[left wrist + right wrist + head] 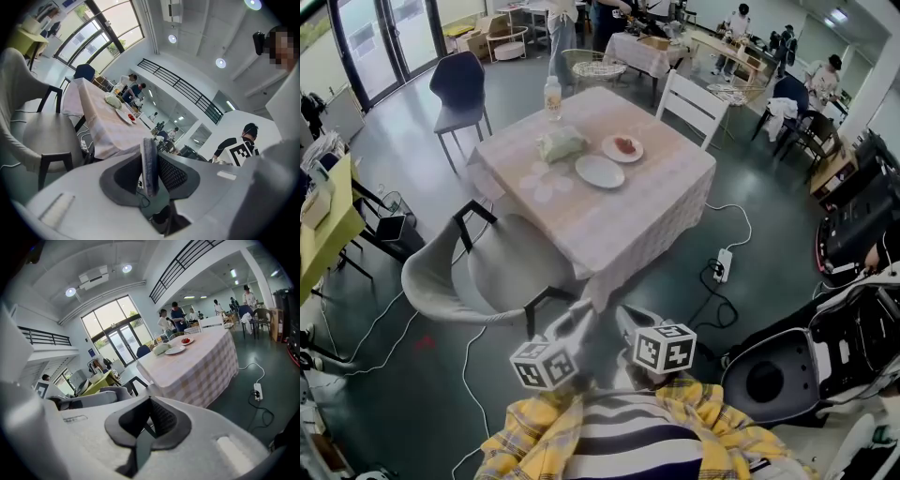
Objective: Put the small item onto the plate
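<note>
Looking at it from the head camera, the biggest thing is the table with the checked cloth. It's straight ahead of both grippers and well apart from them. A grey armchair sits between the tools and the table, off to the left of the left gripper.

Both tools hang low and close to the person, side by side and pointing toward the table. The left gripper's pads look pressed together with nothing between them. Same story for the right gripper: jaws closed, nothing in its grip.

On the table, a crumpled pale bag lies ahead and slightly left of the jaws. The empty plate is the closest dish to the tools, pretty much dead ahead. Just beyond it and a touch to the right is the far plate. A clear bottle stands upright at the far edge, past the bag.

The small item is a little red thing lying on the far plate, so it's well away from both grippers, out past the empty plate.
</note>
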The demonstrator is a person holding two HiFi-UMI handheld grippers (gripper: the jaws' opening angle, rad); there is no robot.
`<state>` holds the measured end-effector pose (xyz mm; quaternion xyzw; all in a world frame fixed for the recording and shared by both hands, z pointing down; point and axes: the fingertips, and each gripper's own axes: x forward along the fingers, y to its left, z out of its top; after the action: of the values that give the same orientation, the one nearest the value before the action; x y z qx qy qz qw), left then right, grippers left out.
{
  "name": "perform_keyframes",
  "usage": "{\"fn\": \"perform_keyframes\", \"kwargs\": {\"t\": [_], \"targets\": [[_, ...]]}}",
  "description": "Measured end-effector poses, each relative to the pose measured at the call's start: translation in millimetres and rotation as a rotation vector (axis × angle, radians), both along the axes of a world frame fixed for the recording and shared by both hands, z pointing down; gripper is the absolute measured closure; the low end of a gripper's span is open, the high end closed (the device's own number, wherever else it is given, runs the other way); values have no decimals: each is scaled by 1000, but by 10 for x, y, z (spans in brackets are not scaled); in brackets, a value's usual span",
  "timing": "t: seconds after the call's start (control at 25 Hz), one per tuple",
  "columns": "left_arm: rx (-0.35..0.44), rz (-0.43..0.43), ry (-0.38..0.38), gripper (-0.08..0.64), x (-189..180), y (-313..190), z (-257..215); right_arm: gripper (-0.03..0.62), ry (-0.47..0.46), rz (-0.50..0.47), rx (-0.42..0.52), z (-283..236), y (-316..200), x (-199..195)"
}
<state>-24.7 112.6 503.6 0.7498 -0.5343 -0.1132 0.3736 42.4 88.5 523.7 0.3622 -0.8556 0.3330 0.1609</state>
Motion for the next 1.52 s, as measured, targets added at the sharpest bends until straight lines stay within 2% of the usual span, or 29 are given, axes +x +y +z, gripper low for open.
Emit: {"fn": "perform_keyframes", "kwargs": {"t": [0.2, 0.4, 0.6, 0.72, 0.96, 1.28, 1.52], "targets": [[-19, -8, 31, 460, -89, 15, 77, 591, 24, -10, -10, 63, 21, -86], [-26, -16, 48, 460, -139, -223, 132, 591, 40, -17, -30, 159, -157, -139], [-42, -7, 28, 460, -193, -499, 181, 591, 41, -16, -47, 235, -485, -198], [-62, -11, 45, 460, -235, -684, 231, 591, 32, -17, -47, 228, -706, -248], [-35, 22, 11, 460, -212, -1082, 110, 591, 23, -34, -27, 147, -1057, -330], [-19, 68, -16, 460, 20, -1484, 45, 591, -2, -41, 1, 54, -1407, -201], [-46, 82, -31, 460, 183, -1606, 134, 591, -20, -35, -4, 89, -1531, -76]]}}
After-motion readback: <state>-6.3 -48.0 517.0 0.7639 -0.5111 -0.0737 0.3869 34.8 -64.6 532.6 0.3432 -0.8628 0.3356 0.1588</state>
